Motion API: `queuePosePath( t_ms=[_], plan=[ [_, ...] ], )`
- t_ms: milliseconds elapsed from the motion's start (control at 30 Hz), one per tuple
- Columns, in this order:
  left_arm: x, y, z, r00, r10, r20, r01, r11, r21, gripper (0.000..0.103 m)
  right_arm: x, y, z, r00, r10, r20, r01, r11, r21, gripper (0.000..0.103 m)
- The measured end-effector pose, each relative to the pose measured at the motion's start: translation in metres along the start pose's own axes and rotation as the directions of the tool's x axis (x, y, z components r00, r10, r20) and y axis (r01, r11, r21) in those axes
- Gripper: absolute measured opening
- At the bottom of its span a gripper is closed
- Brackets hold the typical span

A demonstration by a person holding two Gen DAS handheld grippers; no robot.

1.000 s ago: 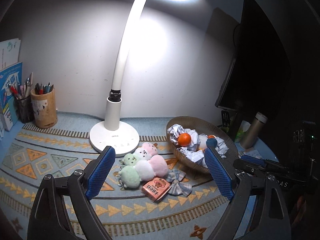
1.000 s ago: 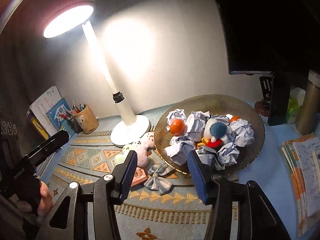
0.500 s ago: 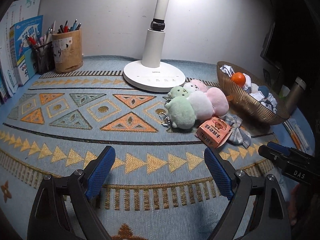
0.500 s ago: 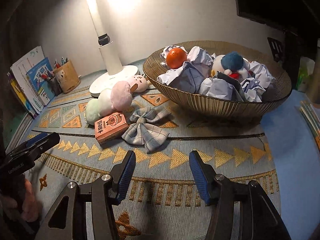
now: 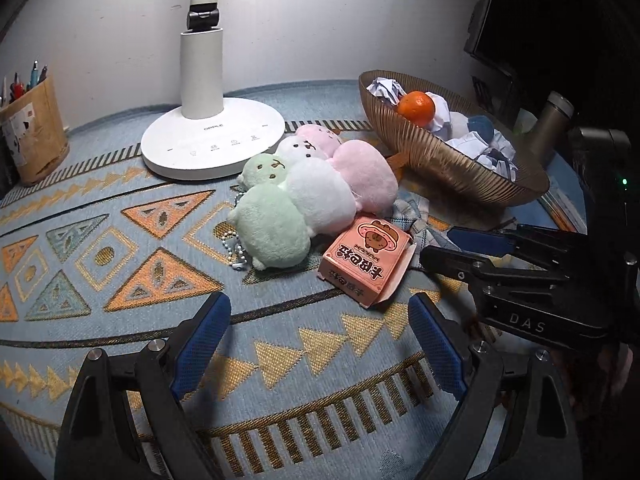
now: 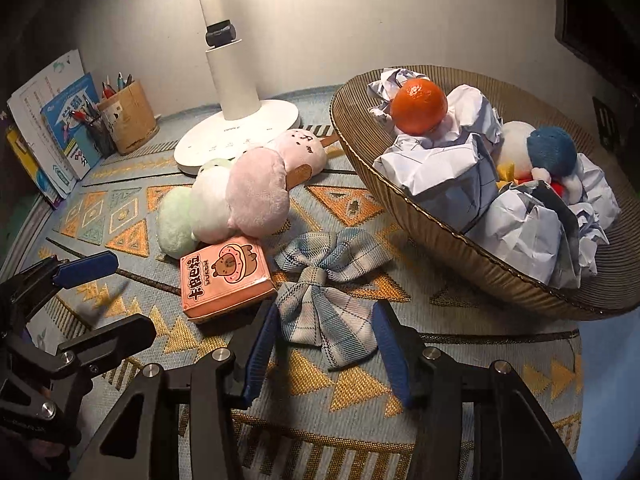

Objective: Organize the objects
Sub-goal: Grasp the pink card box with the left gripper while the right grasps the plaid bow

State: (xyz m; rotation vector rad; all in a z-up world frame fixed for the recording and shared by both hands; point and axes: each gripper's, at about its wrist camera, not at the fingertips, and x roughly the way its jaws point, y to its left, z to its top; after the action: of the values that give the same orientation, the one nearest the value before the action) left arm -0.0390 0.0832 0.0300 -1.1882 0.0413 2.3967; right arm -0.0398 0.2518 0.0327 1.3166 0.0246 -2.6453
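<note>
Pickup of the plaid bow (image 6: 326, 300) is in hand: right gripper (image 6: 325, 350) closing around its near lobe on the rug (image 6: 360, 208); next, pinch firmly. Left gripper (image 5: 320, 344) hovers wide, empty.

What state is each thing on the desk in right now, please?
Lamp: on.
Pink box: flat, flap ajar.
Plaid bow: on mat, between right tongs, which are closing.
Left tongs: open, empty.
Bowl: full of crumpled paper.
Orange: atop the paper.
</note>
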Motion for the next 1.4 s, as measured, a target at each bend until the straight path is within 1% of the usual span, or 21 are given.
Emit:
queuePosePath(
  t_ms=[100,300,333,433,467,500,533,567,633,733,767,800,833,1000,1033,1133,1167,1267,1333,1367,1400],
  plan=[
    [0.012,-0.006,0.005,0.999,-0.041,-0.031,0.042,0.999,0.013,0.089,-0.008,-0.009,-0.007,0.999,0.032,-0.008,-0.032,0.999,-0.002,0.028],
    [0.034,-0.018,0.018,0.997,-0.050,-0.057,0.053,0.997,0.053,0.089,-0.031,-0.036,-0.029,0.999,0.031,-0.018,-0.031,1.000,-0.001,0.027],
    [0.035,-0.019,0.020,0.997,-0.062,-0.055,0.065,0.997,0.050,0.087,-0.033,-0.040,-0.032,0.999,0.034,-0.017,-0.034,0.999,0.007,0.027],
    [0.038,-0.026,0.023,0.996,-0.067,-0.054,0.070,0.996,0.062,0.074,-0.034,-0.049,-0.035,0.997,0.079,-0.011,-0.078,0.996,0.049,0.029],
    [0.038,-0.029,0.022,0.996,-0.064,-0.055,0.068,0.995,0.075,0.065,-0.034,-0.051,-0.036,0.996,0.091,-0.007,-0.091,0.994,0.059,0.030],
    [0.036,-0.032,0.020,0.996,-0.064,-0.058,0.069,0.994,0.089,0.060,-0.035,-0.052,-0.036,0.995,0.101,-0.004,-0.101,0.993,0.065,0.032],
    [0.035,-0.035,0.018,0.995,-0.072,-0.072,0.079,0.992,0.098,0.047,-0.035,-0.052,-0.036,0.994,0.109,-0.003,-0.109,0.991,0.071,0.033],
    [0.032,-0.038,0.016,0.994,-0.076,-0.079,0.084,0.991,0.102,0.041,-0.036,-0.052,-0.036,0.993,0.117,-0.002,-0.116,0.990,0.075,0.035],
    [0.026,-0.042,0.011,0.992,-0.086,-0.087,0.094,0.991,0.096,0.041,-0.039,-0.051,-0.037,0.994,0.113,-0.001,-0.112,0.991,0.071,0.039],
    [0.023,-0.045,0.006,0.995,-0.062,-0.079,0.070,0.993,0.097,0.041,-0.043,-0.052,-0.040,0.996,0.092,0.010,-0.093,0.992,0.080,0.055],
    [0.025,-0.046,0.007,0.995,-0.063,-0.078,0.070,0.993,0.092,0.045,-0.044,-0.052,-0.041,0.996,0.092,0.016,-0.093,0.992,0.089,0.059],
    [0.027,-0.047,0.008,0.995,-0.060,-0.084,0.067,0.994,0.087,0.052,-0.045,-0.053,-0.041,0.995,0.098,0.018,-0.100,0.990,0.095,0.059],
    [0.029,-0.047,0.010,0.995,-0.057,-0.079,0.064,0.994,0.084,0.055,-0.044,-0.054,-0.041,0.994,0.104,0.016,-0.105,0.989,0.100,0.059],
    [0.040,-0.053,0.019,0.997,-0.044,-0.070,0.050,0.995,0.090,0.055,-0.042,-0.046,-0.035,0.996,0.090,0.004,-0.090,0.993,0.079,0.059],
    [0.041,-0.055,0.019,0.997,-0.031,-0.066,0.038,0.995,0.096,0.054,-0.040,-0.042,-0.034,0.997,0.078,0.001,-0.078,0.995,0.064,0.059],
    [0.042,-0.058,0.018,0.999,0.006,-0.047,-0.001,0.993,0.118,0.041,-0.033,-0.035,-0.032,0.999,0.040,-0.016,-0.040,0.999,0.030,0.059],
    [0.041,-0.057,0.018,0.999,0.006,-0.043,-0.001,0.993,0.116,0.038,-0.030,-0.032,-0.031,0.999,0.029,-0.019,-0.028,0.999,0.020,0.059],
    [0.038,-0.056,0.016,0.999,-0.003,-0.038,0.007,0.994,0.106,0.038,-0.027,-0.026,-0.027,1.000,0.014,-0.009,-0.014,1.000,0.003,0.059],
    [0.036,-0.055,0.015,0.999,0.000,-0.034,0.003,0.995,0.097,0.038,-0.022,-0.022,-0.025,1.000,-0.008,-0.016,0.008,1.000,-0.013,0.051],
    [0.034,-0.055,0.014,1.000,-0.002,-0.030,0.004,0.996,0.091,0.038,-0.021,-0.020,-0.024,0.999,-0.029,-0.014,0.029,0.999,-0.034,0.040],
    [0.031,-0.054,0.014,1.000,-0.006,-0.025,0.008,0.996,0.085,0.038,-0.022,-0.017,-0.025,0.999,-0.032,-0.013,0.031,0.998,-0.056,0.034]
  ],
)
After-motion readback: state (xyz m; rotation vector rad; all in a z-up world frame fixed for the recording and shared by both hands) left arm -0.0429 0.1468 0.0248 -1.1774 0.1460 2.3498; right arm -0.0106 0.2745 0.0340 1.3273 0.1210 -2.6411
